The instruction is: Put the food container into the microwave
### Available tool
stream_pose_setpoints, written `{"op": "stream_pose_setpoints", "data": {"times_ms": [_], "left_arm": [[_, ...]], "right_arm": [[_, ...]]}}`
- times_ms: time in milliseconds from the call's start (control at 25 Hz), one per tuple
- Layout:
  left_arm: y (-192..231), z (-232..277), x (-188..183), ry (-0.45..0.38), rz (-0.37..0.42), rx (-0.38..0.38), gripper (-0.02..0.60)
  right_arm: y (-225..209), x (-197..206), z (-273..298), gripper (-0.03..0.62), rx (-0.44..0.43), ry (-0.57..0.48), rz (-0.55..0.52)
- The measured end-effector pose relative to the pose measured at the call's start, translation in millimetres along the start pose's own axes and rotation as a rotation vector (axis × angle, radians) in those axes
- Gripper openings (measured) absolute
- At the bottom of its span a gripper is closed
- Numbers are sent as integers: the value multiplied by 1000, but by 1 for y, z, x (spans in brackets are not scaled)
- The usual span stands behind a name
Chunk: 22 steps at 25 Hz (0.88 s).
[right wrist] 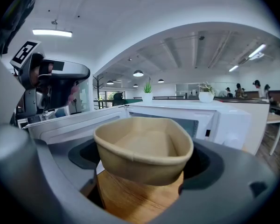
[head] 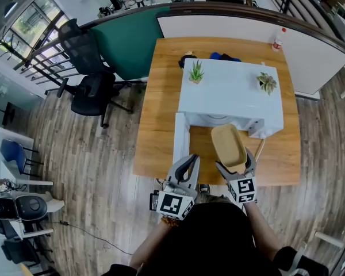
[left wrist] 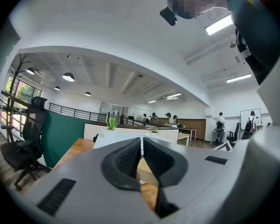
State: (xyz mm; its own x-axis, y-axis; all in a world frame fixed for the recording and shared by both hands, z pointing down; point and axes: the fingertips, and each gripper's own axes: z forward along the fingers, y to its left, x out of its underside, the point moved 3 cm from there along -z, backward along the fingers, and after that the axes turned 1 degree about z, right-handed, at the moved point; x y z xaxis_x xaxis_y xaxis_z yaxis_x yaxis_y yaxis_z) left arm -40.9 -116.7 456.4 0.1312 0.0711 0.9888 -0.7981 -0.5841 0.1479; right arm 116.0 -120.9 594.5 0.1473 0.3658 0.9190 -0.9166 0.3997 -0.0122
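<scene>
The right gripper (head: 234,164) pinches the tan food container (head: 228,145) by its near end, at 6 o'clock of the white microwave (head: 230,94), far end at the open mouth. At its 9 o'clock the left gripper (head: 186,164) holds nothing, jaws pressed together

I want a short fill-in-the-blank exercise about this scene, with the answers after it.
1. The right gripper holds a container that is ____ inside.
2. The door of the microwave stands ____.
3. On top of the microwave stand ____ small plants.
4. The left gripper holds ____.
Answers: empty; open; two; nothing.
</scene>
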Motion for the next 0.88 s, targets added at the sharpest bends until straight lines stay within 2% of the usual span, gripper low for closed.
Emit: {"op": "stream_pose_setpoints", "data": {"times_ms": [480, 880], "left_arm": [[-2, 0, 3, 8, -6, 2, 35], [-6, 2, 4, 9, -6, 14, 35]], "right_arm": [[0, 1, 2, 531, -1, -28, 8], [-3, 5, 2, 531, 10, -5, 7]]}}
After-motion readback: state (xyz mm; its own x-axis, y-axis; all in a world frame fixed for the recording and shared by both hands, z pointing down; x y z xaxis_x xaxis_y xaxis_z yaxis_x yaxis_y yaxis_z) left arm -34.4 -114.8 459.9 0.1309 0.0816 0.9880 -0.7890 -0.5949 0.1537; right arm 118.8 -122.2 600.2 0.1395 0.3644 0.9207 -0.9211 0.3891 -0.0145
